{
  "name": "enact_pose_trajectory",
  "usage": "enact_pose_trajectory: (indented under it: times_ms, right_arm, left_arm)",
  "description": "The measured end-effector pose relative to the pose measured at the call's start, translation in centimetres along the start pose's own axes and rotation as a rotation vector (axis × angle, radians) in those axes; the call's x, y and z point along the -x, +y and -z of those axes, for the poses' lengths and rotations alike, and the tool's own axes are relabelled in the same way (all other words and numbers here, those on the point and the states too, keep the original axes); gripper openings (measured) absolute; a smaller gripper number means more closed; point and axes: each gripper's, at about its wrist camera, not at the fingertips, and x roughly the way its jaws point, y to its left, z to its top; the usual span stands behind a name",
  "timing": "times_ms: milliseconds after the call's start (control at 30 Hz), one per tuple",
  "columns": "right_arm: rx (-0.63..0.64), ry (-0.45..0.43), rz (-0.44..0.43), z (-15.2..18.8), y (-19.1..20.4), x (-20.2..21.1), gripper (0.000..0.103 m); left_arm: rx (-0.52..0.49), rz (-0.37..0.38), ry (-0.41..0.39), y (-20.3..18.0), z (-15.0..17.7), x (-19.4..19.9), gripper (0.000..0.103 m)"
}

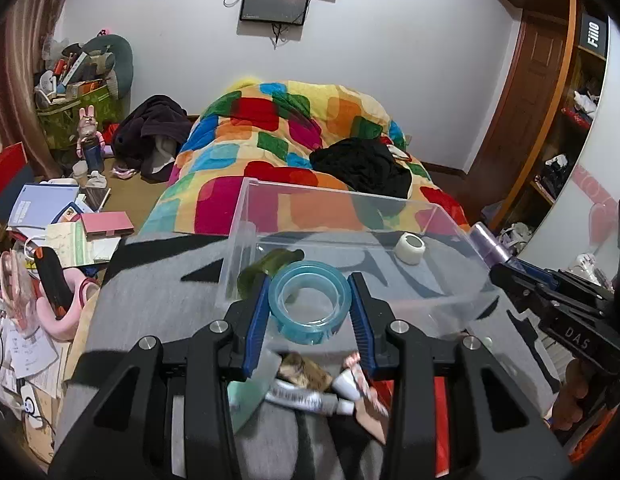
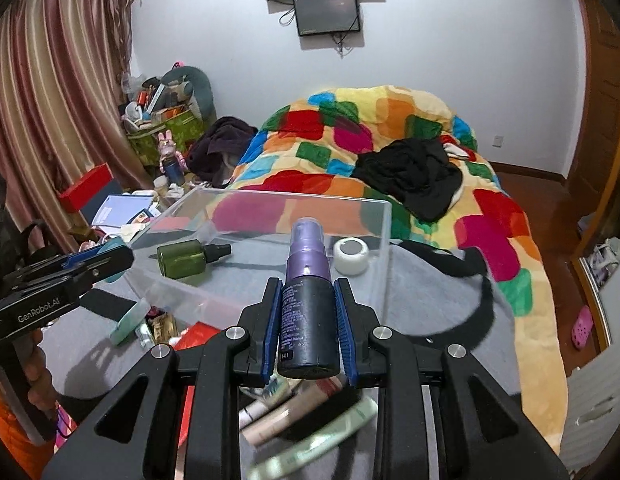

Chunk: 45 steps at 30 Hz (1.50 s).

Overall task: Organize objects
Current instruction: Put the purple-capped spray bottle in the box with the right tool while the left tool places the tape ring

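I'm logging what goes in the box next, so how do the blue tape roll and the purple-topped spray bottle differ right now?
The blue tape roll is a translucent open ring; the spray bottle is a solid dark cylinder with a purple top. The roll sits between the left gripper pads, the bottle between the right gripper pads. The roll is wider, so the left jaws stand further apart. Both are held near the clear box, not yet inside.
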Motion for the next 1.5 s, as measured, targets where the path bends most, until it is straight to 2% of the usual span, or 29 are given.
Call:
enact_pose_trajectory:
  times_ms: [500,700,1100,1200,1333,1500]
  right_arm:
    - [-0.024,0.167,-0.028,-2.1,-0.6,-7.3,0.023]
    - [0.021,0.204,-0.012,-2.1,0.4,-8.7,0.023]
    - [0.079,0.229,-0.006,-2.1,1.3,-8.8,0.024]
    - [0.088,0.206,-0.003,-2.2,1.5,-7.8,0.030]
    - [0.090,0.168,-0.010,-2.2,1.7,-6.1,0.045]
    - [0.075,0.115,-0.019,-2.0,1.9,-3.8,0.061]
  left_arm:
    - [-0.047,0.000,0.135,-1.2,-2.2,-5.8,0.039]
    - [-0.057,0.013,0.200,-1.7,-2.2,-7.7,0.039]
    - [-0.087,0.002,0.200,-2.0,-2.3,-7.1,0.040]
    - [-0.085,0.004,0.177,-1.8,-2.4,-6.0,0.043]
    - [-0.096,-0.008,0.114,-1.6,-2.4,-3.7,0.058]
    - [-0.092,-0.013,0.061,-0.7,-2.1,-1.0,0.070]
